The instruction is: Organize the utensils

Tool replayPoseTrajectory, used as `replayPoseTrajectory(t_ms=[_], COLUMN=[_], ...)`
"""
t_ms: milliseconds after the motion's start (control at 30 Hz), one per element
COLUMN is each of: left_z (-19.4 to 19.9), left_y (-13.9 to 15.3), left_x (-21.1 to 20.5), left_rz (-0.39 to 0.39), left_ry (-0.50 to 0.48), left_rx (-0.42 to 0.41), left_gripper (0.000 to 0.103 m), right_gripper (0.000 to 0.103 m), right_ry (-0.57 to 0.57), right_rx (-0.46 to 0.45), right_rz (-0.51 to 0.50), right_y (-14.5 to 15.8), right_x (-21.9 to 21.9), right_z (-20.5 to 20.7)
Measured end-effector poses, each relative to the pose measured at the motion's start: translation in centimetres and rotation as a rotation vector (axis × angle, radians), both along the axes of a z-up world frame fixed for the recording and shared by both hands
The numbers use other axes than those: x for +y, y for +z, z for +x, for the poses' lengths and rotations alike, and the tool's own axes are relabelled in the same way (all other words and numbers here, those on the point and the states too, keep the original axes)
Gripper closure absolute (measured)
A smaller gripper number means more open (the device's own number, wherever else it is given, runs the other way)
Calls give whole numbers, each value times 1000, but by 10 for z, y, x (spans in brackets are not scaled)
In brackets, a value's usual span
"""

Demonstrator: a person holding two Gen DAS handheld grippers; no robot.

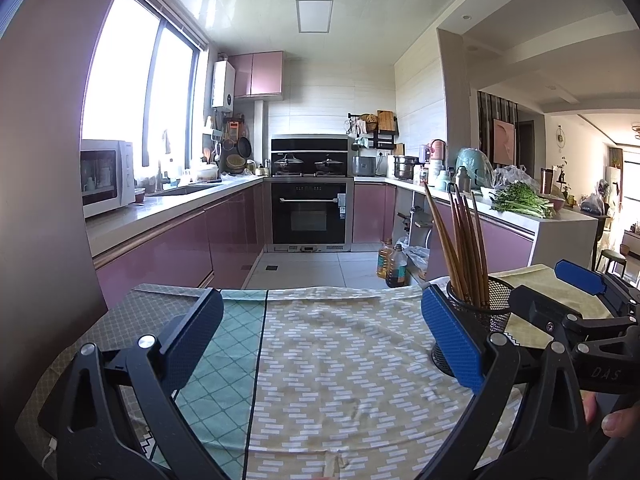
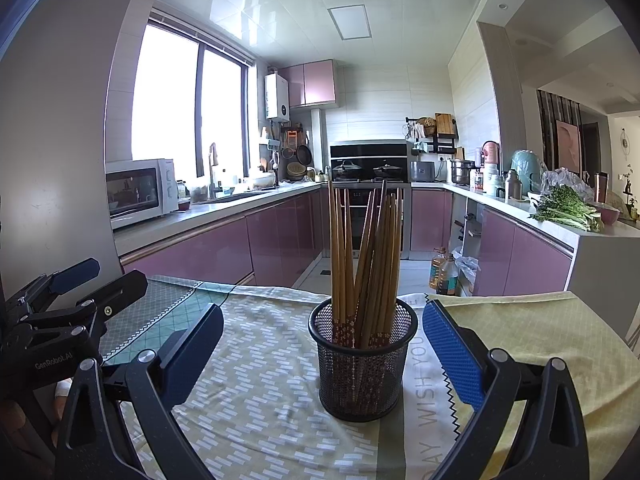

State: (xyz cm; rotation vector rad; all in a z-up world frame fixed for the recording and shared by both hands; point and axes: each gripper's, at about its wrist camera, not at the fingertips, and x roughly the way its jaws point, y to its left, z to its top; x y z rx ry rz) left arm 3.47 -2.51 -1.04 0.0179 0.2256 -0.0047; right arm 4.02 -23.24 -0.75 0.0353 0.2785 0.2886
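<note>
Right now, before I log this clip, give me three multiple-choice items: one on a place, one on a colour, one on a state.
1. Where are the chopsticks?
A. flat on the cloth
B. upright in the mesh cup
C. in the sink

2. What colour are the lower cabinets?
A. white
B. green
C. pink-purple

3. How is the right hand-held gripper?
A. open, holding nothing
B. shut on a chopstick
C. shut on the cup

Key: 1 B, they stand bundled in the cup; 2 C, the doors below the counter are pink-purple; 3 A, the jaws stand wide apart either side of the cup, not touching it.
</note>
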Motion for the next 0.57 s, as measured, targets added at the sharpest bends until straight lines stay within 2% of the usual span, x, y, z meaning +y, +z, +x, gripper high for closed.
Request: replayPoseTrajectory(t_ms=[333,433,467,567], left_z=[5,19,28,57], left_y=[-3,-10,-15,-33], left_x=[-5,-4,-5,-9], left_rz=[14,2,13,47], left_ry=[-8,-25,-23,-24], left_rx=[35,114,165,311], left_gripper=[6,6,6,6], right_gripper=[7,7,7,7], right_ry=[-2,-16,-22,-78], right_rx=[8,43,65,189], right_rz=[-10,-26,-36,-93], right_y=[-5,-9,-11,-27], right_x=[-2,-8,-11,-28], right_z=[0,5,9,28])
